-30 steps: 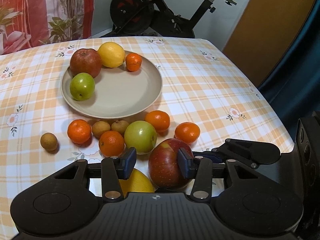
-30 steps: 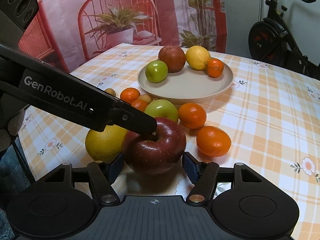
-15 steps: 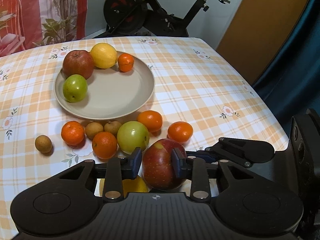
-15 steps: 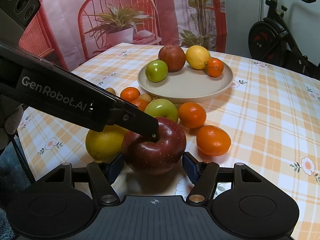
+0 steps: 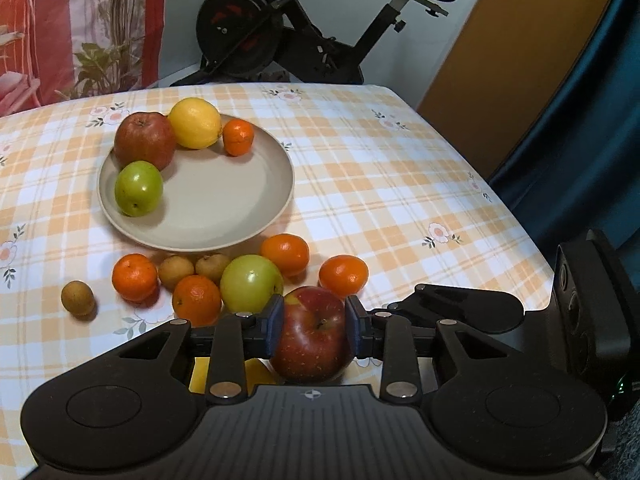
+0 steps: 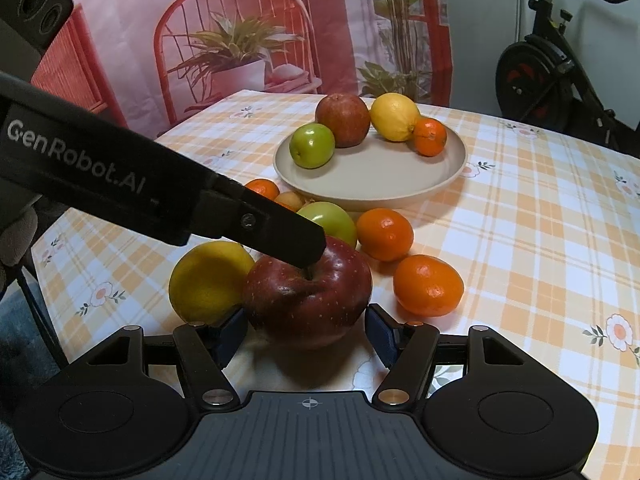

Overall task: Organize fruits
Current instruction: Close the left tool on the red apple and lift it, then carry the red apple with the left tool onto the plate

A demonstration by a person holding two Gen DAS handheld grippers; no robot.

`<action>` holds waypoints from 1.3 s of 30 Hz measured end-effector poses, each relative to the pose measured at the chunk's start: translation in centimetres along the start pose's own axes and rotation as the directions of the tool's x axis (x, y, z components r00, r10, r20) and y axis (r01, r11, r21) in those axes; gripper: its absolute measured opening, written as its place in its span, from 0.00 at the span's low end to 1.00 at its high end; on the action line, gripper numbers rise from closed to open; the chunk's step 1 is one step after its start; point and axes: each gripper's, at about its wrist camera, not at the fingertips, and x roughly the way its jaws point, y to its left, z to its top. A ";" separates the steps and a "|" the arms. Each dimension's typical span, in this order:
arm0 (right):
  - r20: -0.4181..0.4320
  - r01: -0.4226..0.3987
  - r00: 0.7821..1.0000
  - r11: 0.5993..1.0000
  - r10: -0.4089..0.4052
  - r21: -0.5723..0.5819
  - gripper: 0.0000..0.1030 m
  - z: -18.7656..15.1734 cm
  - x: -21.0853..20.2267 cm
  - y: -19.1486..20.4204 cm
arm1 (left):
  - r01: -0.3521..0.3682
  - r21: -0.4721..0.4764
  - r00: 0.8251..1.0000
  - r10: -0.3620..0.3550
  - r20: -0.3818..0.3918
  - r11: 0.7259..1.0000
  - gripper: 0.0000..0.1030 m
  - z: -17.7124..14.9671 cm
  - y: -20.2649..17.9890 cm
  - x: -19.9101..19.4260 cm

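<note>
1. Checked tablecloth (image 5: 380,184) is carrying everything; exercise bike (image 5: 280,36) is standing behind it, plant backdrop (image 6: 240,40) off to one side.
2. Left gripper (image 5: 313,326) is clamping the red apple (image 5: 312,340): both pads are pressing its flanks, so the fruit is sitting squarely between the fingers.
3. Right gripper (image 6: 306,330) is bracketing the same apple (image 6: 308,292) with fingers wide; gaps are showing beside both pads, so I'm reading it as not gripping.
4. Apple is sitting stem-up, core axis roughly vertical. It's near-round, so no real long axis; the side grip is probably chosen to clear the stem.
5. Lemon (image 6: 208,276) is touching the apple just outside the right gripper's left finger.
6. Green apple (image 5: 250,288) and oranges (image 5: 344,276) are lying just beyond the left fingertips.
7. Plate (image 5: 256,216) is lying farther ahead of the fingers, holding four fruits at its far side; near half is bare, likely the drop spot.
</note>
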 end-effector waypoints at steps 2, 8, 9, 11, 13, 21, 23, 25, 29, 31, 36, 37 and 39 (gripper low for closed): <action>0.000 -0.002 1.000 1.000 0.002 0.005 0.59 0.0 0.0 0.0 | -0.010 0.005 1.000 0.010 -0.013 1.000 0.33 -0.1 -0.1 0.4; 0.002 -0.003 1.000 1.000 0.003 0.010 0.59 0.0 -0.1 -0.1 | -0.040 0.013 0.999 0.041 -0.036 0.999 0.34 0.0 0.2 1.2; 0.003 -0.003 1.000 1.000 0.003 0.012 0.59 0.0 0.0 -0.1 | -0.042 0.010 0.998 0.042 -0.035 0.999 0.35 0.0 0.3 1.3; 0.004 -0.004 1.000 1.000 0.004 0.017 0.60 0.0 0.1 -0.3 | -0.038 -0.004 0.999 0.037 -0.036 0.999 0.37 0.0 0.6 1.4; 0.006 -0.010 1.000 1.000 0.010 0.027 0.61 0.0 0.2 -0.5 | -0.041 -0.005 0.998 0.040 -0.038 0.999 0.39 0.1 0.7 1.5; 0.019 -0.017 1.000 0.999 0.016 0.031 0.61 0.1 -0.3 -0.6 | -0.023 0.024 0.999 0.023 -0.025 0.999 0.36 0.1 0.0 1.1; 0.037 -0.015 0.999 0.999 0.014 0.032 0.61 0.4 -0.8 -0.7 | -0.018 0.024 1.000 0.018 -0.002 1.000 0.36 0.3 -0.1 0.6; 0.054 -0.010 0.999 1.000 0.009 0.024 0.61 0.9 -1.3 -0.7 | -0.015 0.023 1.000 0.014 0.023 1.000 0.37 0.6 -0.2 0.0; 0.087 0.002 0.996 1.000 -0.001 -0.012 0.61 2.3 -2.3 -0.6 | -0.016 0.026 0.997 0.014 0.080 1.000 0.36 1.6 -0.5 -1.3; 0.105 0.009 0.994 0.999 -0.006 -0.032 0.61 3.3 -2.7 -0.6 | -0.015 0.018 0.994 0.013 0.107 1.000 0.36 2.1 -0.4 -1.9; 0.135 0.024 0.991 0.997 -0.014 -0.077 0.61 5.9 -2.9 -0.5 | -0.026 0.023 0.989 0.022 0.149 0.999 0.37 4.0 -0.2 -3.1; 0.141 0.028 0.990 0.996 -0.016 -0.083 0.61 6.4 -2.9 -0.6 | -0.028 0.025 0.988 0.024 0.155 0.999 0.37 4.4 -0.1 -3.2; 0.153 0.031 0.988 0.995 -0.017 -0.091 0.61 7.4 -2.8 -0.7 | -0.033 0.029 0.986 0.028 0.163 0.999 0.37 5.2 0.1 -3.3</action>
